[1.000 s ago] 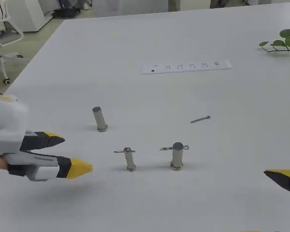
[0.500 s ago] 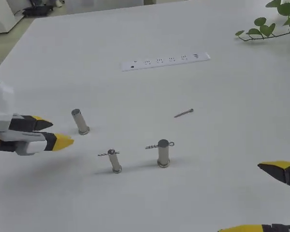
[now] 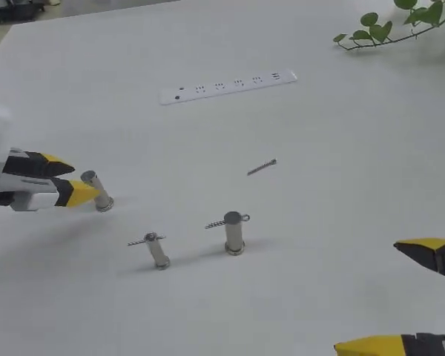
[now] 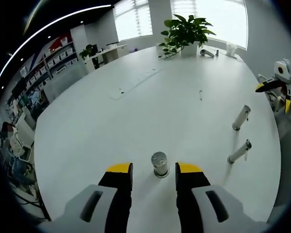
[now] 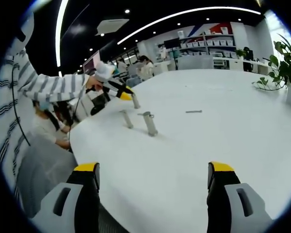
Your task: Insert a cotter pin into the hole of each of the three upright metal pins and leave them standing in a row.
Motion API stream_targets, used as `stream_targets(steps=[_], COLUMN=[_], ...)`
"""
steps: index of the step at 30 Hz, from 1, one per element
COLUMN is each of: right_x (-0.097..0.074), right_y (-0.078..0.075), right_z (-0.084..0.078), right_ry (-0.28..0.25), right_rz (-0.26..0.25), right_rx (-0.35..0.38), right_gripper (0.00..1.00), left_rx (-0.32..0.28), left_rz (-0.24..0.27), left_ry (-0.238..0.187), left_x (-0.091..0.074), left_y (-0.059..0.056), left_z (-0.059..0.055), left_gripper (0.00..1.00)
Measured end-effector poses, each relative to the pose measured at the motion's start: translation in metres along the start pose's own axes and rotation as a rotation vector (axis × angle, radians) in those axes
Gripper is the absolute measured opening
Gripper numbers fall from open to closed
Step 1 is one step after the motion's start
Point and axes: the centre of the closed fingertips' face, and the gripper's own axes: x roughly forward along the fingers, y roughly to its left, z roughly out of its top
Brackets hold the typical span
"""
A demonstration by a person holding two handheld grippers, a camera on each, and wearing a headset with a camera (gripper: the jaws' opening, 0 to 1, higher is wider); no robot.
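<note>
Left gripper [image 3: 85, 179] has moved up to the bare pin [image 4: 159, 162] at far left: jaws spread, straddling it with gaps either side. Nearer and to the right, small pin [image 3: 157, 251] and large pin [image 3: 233, 236] stand with cotters through. Loose cotter pin [image 3: 262, 167] lies farther back. Right gripper [image 3: 367, 297] near right, jaws wide, empty.

Right gripper [image 3: 367, 297] cut by frame edge, bare pin [image 3: 104, 203] partly behind fingers [image 3: 78, 193] of left gripper [image 3: 87, 179]
</note>
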Motion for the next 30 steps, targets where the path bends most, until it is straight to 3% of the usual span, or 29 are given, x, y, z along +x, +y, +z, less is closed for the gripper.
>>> stream_targets(steps=[3, 16, 26, 30], right_x=[0.000, -0.003, -0.005, -0.006], right_y=[-0.001, -0.006, -0.005, -0.005], right_z=[-0.001, -0.004, -0.006, -0.007], right_ry=[0.001, 0.011, 0.016, 0.017], right_rz=[-0.006, -0.034, -0.042, -0.046], right_rx=[0.005, 0.018, 0.017, 0.017], right_gripper=[0.93, 0.92, 0.92, 0.92], left_rx=[0.001, 0.026, -0.008, -0.033], left_rz=[-0.035, -0.081, -0.086, -0.059], left_ry=[0.009, 0.020, 0.028, 0.026], left_x=[0.004, 0.016, 0.017, 0.017], left_y=[-0.004, -0.007, -0.005, -0.002], left_z=[0.000, 0.000, -0.001, -0.001], left_gripper=[0.29, 0.15, 0.12, 0.12])
